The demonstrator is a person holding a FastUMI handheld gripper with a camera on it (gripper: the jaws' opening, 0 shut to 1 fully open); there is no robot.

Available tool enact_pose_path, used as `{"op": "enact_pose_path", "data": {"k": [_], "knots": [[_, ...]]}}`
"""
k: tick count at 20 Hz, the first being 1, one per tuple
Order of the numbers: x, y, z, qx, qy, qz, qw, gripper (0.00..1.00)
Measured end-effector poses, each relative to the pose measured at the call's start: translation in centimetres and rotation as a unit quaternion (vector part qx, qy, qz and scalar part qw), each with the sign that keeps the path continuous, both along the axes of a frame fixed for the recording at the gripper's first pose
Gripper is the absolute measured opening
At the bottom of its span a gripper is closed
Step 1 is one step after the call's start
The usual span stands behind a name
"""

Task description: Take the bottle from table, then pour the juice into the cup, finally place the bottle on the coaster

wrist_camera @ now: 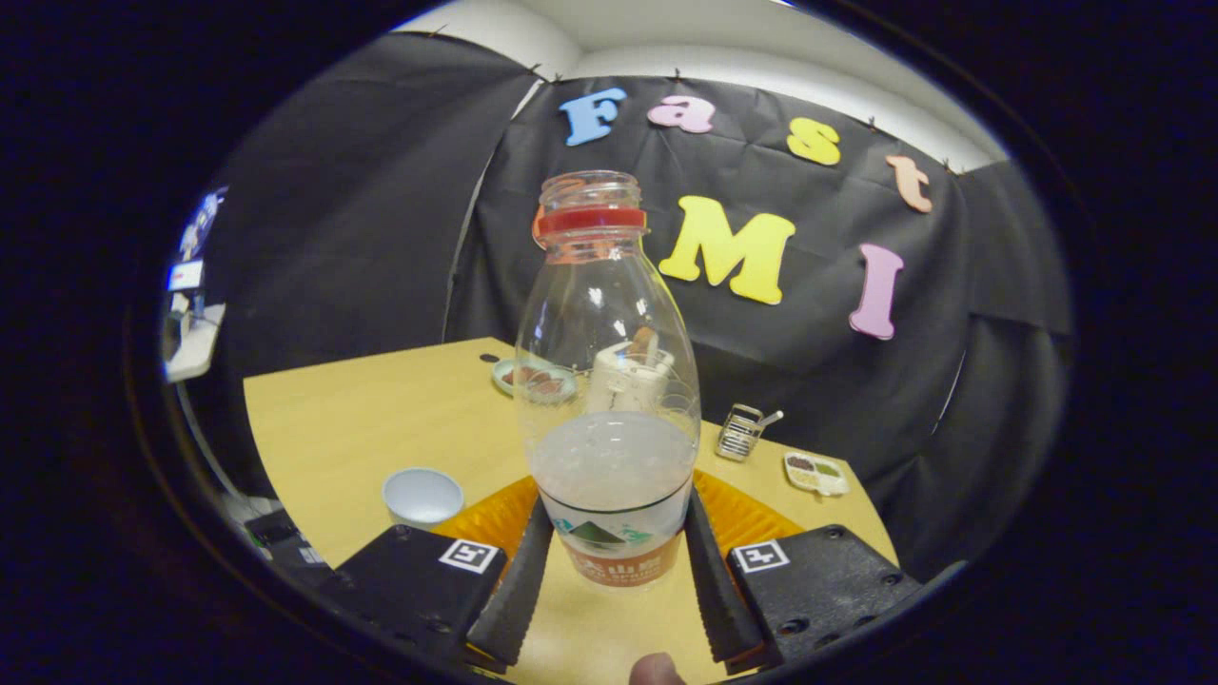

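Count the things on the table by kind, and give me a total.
Bottle, held between the gripper fingers: 1
Cup: 1
Orange coaster: 1
Dishes, round and divided: 2
Wire basket: 1
Total: 6

Claw [617, 571]: ribbed inner pads, square tag per mount, screw holes

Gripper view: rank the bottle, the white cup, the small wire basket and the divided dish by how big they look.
1. bottle, between the gripper fingers, far the largest, though nearest the camera.
2. white cup.
3. small wire basket and divided dish: about alike, both farther back, so unranked.
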State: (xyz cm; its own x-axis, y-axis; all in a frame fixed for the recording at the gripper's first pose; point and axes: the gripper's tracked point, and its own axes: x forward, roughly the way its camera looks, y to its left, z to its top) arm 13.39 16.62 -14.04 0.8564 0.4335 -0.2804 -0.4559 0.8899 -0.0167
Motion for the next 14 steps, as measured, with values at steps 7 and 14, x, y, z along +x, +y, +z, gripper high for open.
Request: {"op": "enact_pose_path", "data": {"k": [7, 14], "knots": [[7.6, 3.0, -0.1, 0.073, 0.005, -0.001, 0.997, 0.75], [14.4, 5.8, -6.5, 0.077, 0.042, 0.005, 0.996, 0.77]]}}
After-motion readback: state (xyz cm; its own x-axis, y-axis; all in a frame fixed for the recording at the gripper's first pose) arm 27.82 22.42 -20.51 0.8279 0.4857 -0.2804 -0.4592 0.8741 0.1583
